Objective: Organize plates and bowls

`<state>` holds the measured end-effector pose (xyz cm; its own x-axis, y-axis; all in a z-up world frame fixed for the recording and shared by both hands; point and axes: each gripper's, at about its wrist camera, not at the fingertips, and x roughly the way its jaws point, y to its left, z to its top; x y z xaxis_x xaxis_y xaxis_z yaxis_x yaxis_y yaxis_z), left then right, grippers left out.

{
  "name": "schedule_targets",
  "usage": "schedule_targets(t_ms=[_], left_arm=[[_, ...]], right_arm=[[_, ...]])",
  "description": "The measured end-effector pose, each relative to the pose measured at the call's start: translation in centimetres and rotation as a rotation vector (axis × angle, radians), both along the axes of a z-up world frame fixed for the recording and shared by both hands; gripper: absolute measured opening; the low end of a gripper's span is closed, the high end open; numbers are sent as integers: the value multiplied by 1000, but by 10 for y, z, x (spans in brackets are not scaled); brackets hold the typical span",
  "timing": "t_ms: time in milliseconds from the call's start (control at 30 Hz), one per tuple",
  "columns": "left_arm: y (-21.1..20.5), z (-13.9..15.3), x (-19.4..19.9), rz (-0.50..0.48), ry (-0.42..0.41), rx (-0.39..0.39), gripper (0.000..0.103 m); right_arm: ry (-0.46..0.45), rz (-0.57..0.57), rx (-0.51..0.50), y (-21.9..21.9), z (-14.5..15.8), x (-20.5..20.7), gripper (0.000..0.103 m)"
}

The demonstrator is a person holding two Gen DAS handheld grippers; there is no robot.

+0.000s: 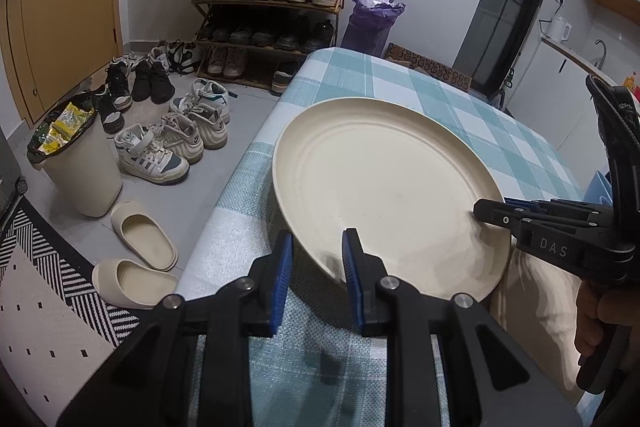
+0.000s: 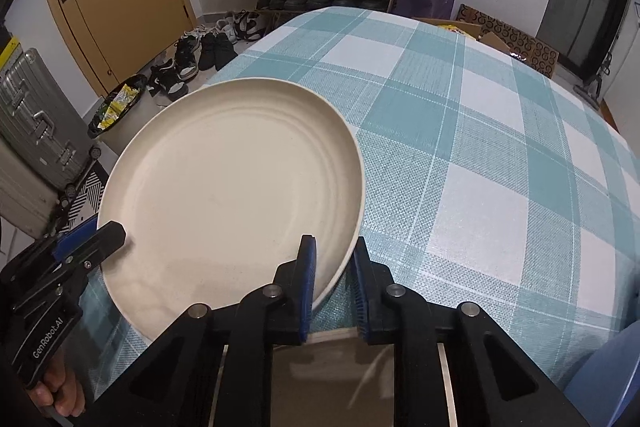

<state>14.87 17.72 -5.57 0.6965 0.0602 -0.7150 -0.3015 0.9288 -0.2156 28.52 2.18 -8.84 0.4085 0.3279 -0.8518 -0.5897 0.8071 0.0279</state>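
Two hand-held grippers, left and right, clamped on cream plate rim, plate tilted above table.

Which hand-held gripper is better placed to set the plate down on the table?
Probably the right hand-held gripper. Both are shut on the cream plate, but the right grips the rim over the checked tablecloth, while the left hand-held gripper holds the side near the table's edge.

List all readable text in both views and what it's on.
"DAS" on the body of the right gripper, seen from the left wrist view.
"GenRobot.AI" on the body of the left gripper, seen from the right wrist view.
Print on the yellow wrappers in the trash bin: too small to read.
Pattern on the cardboard box: not legible as text.
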Motion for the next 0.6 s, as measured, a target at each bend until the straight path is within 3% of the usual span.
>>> schedule_targets(t_ms=[600], left_arm=[[-24, 28, -10, -61, -56, 15, 23]], right_arm=[[-45, -20, 42, -35, 42, -20, 17]])
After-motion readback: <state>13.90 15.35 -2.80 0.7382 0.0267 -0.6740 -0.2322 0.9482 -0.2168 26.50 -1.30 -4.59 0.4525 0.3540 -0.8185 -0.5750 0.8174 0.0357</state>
